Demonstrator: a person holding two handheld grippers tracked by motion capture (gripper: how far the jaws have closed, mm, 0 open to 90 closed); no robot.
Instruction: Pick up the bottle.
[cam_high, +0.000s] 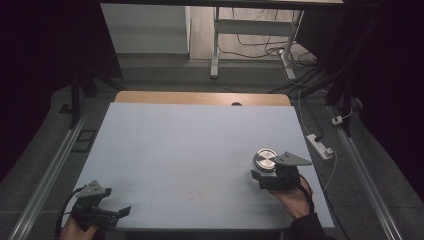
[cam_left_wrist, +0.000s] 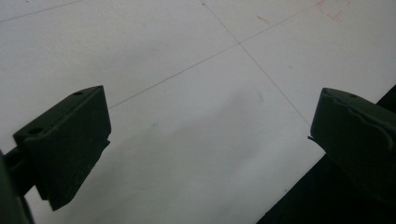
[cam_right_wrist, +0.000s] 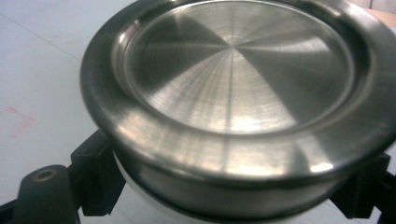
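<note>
Left tongs (cam_high: 112, 212) sit at the near left corner of the surface (cam_high: 190, 145), held by a hand (cam_high: 75, 229) at the bottom edge of the high view; jaws stand wide apart with nothing between them, and the left gripper view shows bare white sheet with thin pencil lines and faint red marks in the gap. Right tongs (cam_high: 260, 176) are at the near right, gripped by the person's right hand (cam_high: 295, 200), with the grey three-cornered plate (cam_high: 292, 159) on top. Jaws are closed against the sides of a round container with a brushed-metal lid (cam_right_wrist: 233, 84); in the right gripper view the black pads press on its lower body from both sides, below the lid rim. Whether the container's base touches the surface cannot be told. Beyond the white sheet, a wooden edge (cam_high: 200, 97) shows, then a white power strip (cam_high: 320, 146) on the floor at right, and desk legs (cam_high: 216, 45) with cables farther off.
</note>
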